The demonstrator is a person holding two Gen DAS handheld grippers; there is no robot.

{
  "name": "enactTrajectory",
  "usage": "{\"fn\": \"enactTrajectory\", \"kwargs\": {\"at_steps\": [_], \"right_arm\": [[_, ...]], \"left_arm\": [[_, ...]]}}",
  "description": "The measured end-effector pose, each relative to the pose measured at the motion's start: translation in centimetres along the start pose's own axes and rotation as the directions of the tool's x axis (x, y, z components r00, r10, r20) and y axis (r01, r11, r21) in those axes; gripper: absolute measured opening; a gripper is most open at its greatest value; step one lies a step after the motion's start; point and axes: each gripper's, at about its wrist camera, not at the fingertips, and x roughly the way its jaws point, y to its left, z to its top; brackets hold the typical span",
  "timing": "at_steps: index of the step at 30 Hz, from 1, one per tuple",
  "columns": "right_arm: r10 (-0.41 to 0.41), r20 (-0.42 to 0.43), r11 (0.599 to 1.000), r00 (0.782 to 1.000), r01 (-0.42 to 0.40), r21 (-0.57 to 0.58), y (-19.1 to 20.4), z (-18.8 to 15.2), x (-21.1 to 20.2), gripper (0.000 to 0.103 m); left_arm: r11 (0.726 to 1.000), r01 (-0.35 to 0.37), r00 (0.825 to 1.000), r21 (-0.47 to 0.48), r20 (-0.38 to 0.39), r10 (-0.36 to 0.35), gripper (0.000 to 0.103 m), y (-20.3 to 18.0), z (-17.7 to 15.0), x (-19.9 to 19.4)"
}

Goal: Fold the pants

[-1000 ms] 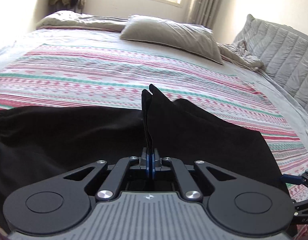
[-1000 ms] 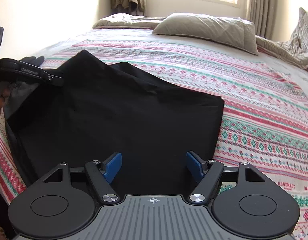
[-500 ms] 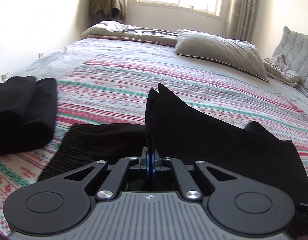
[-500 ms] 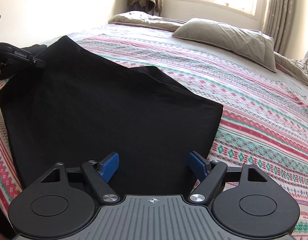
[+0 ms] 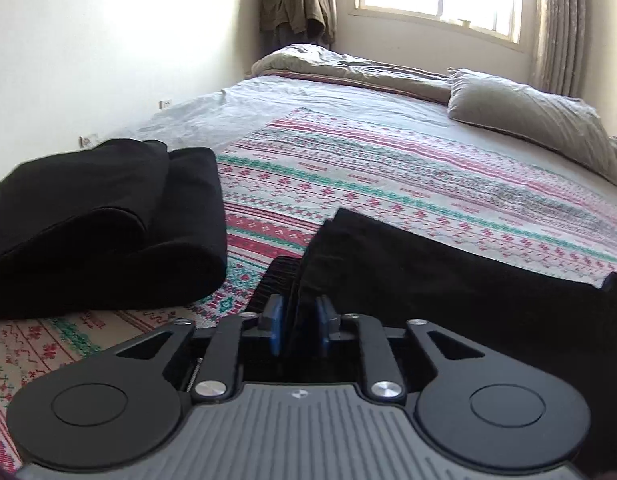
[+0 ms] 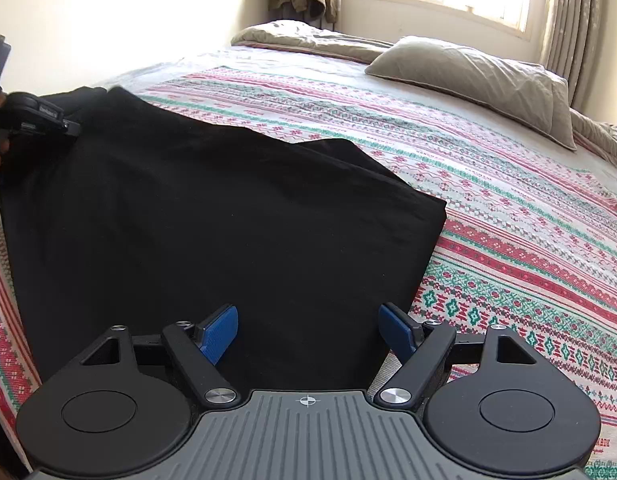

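Left wrist view: the left gripper (image 5: pixel 298 330) is shown with its jaws just parted and no longer pressing the upright fold of the black pants (image 5: pixel 448 280) between them, apparently so the carried edge can be released onto the striped bed (image 5: pixel 388 168). The right gripper (image 6: pixel 308 334) is held wide open over the flattened pants, gripping nothing. One pair being folded, one folded dark bundle (image 5: pixel 108 220) beside it, and one pillow (image 5: pixel 540 124) are counted.

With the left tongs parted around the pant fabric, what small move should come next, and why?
Probably draw the left tongs back off the black pants. Their jaws have just been opening, the fold edge stands loosely between the blue pads, and the pants already lie doubled on the bedspread.
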Motion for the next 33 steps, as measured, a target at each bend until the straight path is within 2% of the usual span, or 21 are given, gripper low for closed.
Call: {"fn": "enactTrajectory", "kwargs": {"at_steps": [1,2,3,5,8,12,15,17,21,24,25,26,29,33], "right_arm": [[-0.001,-0.001,1.000,1.000,0.001,0.003,-0.1,0.0,-0.1,0.079],[-0.001,-0.001,1.000,1.000,0.001,0.008,-0.2,0.0,-0.1,0.080],[0.000,-0.001,1.000,1.000,0.000,0.014,-0.4,-0.1,-0.3,0.080],[0.007,0.000,1.000,1.000,-0.007,0.029,-0.9,-0.3,-0.7,0.081],[0.032,-0.001,0.997,0.999,-0.032,0.070,-1.9,-0.6,-1.6,0.085],[0.094,-0.025,0.984,0.995,-0.089,0.153,-3.3,-1.2,-2.5,0.085],[0.159,-0.048,0.963,0.986,-0.145,0.227,-4.1,-1.8,-3.1,0.085],[0.208,-0.052,0.944,0.977,-0.187,0.273,-4.6,-2.2,-3.5,0.085],[0.284,-0.081,0.903,0.956,-0.238,0.357,-4.8,-3.7,-3.5,0.082],[0.278,-0.087,0.896,0.957,-0.225,0.383,-4.6,-4.5,-4.0,0.070],[0.283,-0.088,0.891,0.955,-0.227,0.394,-4.6,-4.8,-4.3,0.061],[0.296,-0.087,0.880,0.951,-0.236,0.412,-4.7,-5.0,-4.5,0.053],[0.353,-0.086,0.842,0.932,-0.275,0.465,-5.2,-6.0,-5.0,0.038],[0.397,-0.076,0.812,0.915,-0.311,0.494,-5.5,-7.0,-5.2,0.032]], "left_arm": [[0.999,-0.026,1.000,0.023,0.006,0.025,0.055,-0.3,-0.1,-0.1],[0.999,-0.028,0.999,0.041,0.017,0.027,0.059,-0.5,-0.1,-0.5],[0.999,-0.013,1.000,0.051,0.029,0.011,0.061,-0.7,-0.1,-1.0],[0.997,0.032,0.998,0.064,0.048,-0.035,0.077,-1.4,-0.3,-2.3],[0.986,0.109,0.990,0.125,0.075,-0.118,0.082,-3.2,-1.0,-4.2],[0.950,0.232,0.968,0.210,0.047,-0.247,0.085,-6.2,-2.6,-6.1],[0.902,0.341,0.934,0.265,0.014,-0.357,0.091,-8.5,-4.0,-7.4],[0.866,0.411,0.905,0.284,-0.011,-0.426,0.097,-9.8,-5.0,-8.1],[0.796,0.524,0.846,0.303,-0.076,-0.528,0.101,-11.9,-7.0,-8.5],[0.751,0.575,0.812,0.324,-0.107,-0.574,0.102,-12.9,-8.2,-8.4],[0.737,0.587,0.802,0.335,-0.115,-0.587,0.102,-13.1,-8.5,-8.2],[0.725,0.596,0.795,0.347,-0.121,-0.595,0.102,-13.4,-8.8,-8.2],[0.695,0.615,0.777,0.373,-0.137,-0.614,0.102,-13.8,-9.6,-8.3],[0.644,0.652,0.745,0.399,-0.179,-0.643,0.102,-14.2,-10.7,-8.7]]}}
